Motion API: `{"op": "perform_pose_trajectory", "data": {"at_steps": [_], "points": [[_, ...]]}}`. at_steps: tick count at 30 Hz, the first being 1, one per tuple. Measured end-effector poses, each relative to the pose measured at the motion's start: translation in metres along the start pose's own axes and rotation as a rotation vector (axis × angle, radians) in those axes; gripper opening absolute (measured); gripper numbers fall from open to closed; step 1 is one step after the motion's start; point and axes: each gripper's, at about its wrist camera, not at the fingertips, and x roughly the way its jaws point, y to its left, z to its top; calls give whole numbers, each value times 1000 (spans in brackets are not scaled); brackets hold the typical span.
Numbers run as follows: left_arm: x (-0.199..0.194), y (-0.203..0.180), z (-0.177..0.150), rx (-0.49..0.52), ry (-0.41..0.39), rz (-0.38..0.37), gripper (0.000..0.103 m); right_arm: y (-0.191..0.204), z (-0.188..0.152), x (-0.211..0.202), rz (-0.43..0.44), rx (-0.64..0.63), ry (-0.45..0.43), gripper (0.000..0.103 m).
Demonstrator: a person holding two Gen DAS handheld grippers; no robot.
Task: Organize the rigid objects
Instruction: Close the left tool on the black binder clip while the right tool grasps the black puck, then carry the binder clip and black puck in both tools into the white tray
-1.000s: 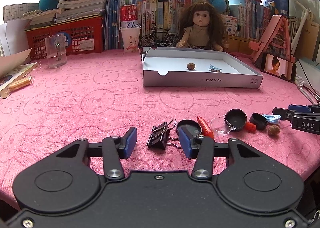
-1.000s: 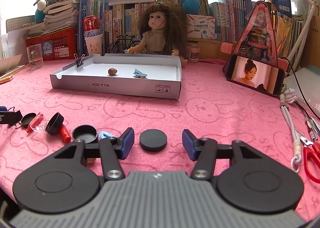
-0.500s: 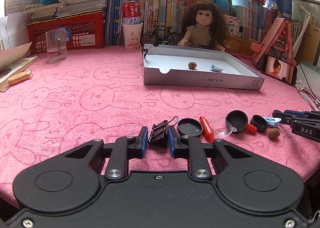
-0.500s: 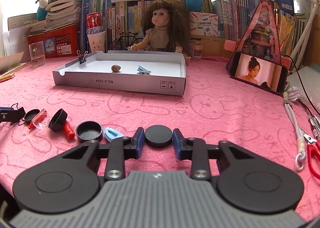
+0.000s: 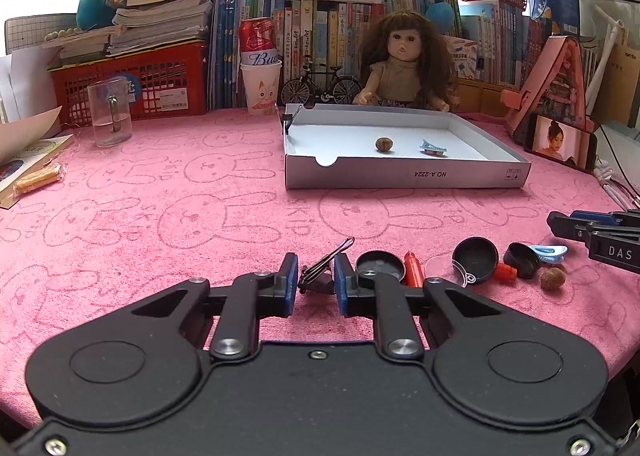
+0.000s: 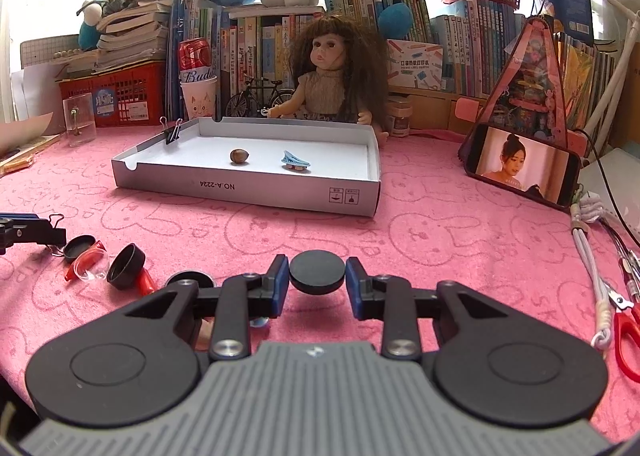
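Fingers (image 5: 289,283) of the left gripper (image 5: 316,282) are clamped on a black binder clip (image 5: 318,276), held low over the pink surface (image 5: 160,224). To its right, caps and a red piece are scattered. Further right, a black disc (image 6: 317,271) is gripped between the right gripper (image 6: 317,288) fingers (image 6: 280,284), lifted off the cloth. Behind, a nut (image 6: 239,155) and a blue clip (image 6: 295,161) are seen lying in the white box (image 6: 248,187).
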Motion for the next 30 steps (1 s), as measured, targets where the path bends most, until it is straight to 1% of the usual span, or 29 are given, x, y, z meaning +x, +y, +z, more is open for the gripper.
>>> {"op": "perform_pose_trajectory", "data": {"at_steps": [1, 9, 11, 12, 17, 30], "points": [[1, 0, -1, -1, 6, 3, 20, 0, 0, 0, 1, 0, 1, 36], [12, -1, -5, -2, 14, 9, 23, 0, -2, -1, 2, -3, 1, 36], [13, -1, -5, -1, 12, 4, 23, 0, -2, -1, 2, -3, 1, 36], [13, -1, -5, -1, 11, 2, 19, 0, -2, -2, 2, -4, 1, 36], [12, 0, -3, -19, 11, 12, 19, 2, 0, -2, 4, -8, -1, 36], [7, 1, 30, -29, -54, 4, 19, 3, 14, 8, 4, 1, -14, 36]]}}
